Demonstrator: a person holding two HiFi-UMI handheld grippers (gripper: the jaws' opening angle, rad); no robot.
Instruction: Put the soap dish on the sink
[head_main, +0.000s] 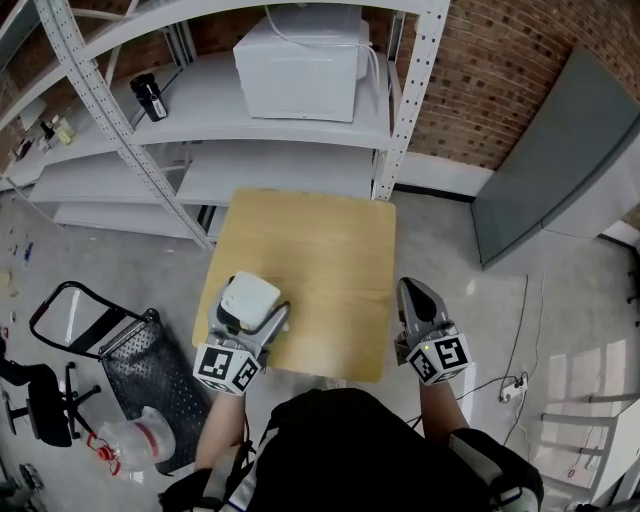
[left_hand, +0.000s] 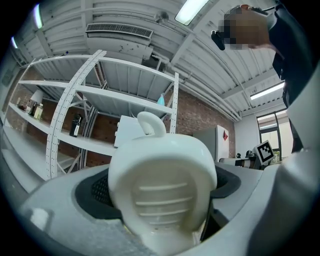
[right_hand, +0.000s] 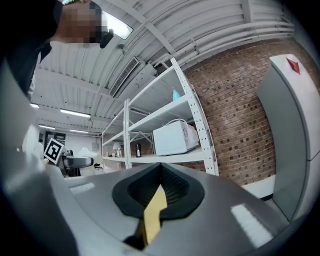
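Your left tongs (head_main: 262, 318) pinch the glossy white soap dish (head_main: 247, 298) at the near left corner of the square light-wood surface (head_main: 320, 250). Your right tongs (head_main: 411, 292) are pressed together, empty. No sink shows, so the next step is likely finding it and carrying the dish there.

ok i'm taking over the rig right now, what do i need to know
Left gripper: jaws shut on the soap dish, at the near-left corner of the table.
Right gripper: jaws shut, empty, at the table's near-right edge.
Done: the dish is in the jaws.
Left: take it to the sink and set it down. No sink shows in any view.
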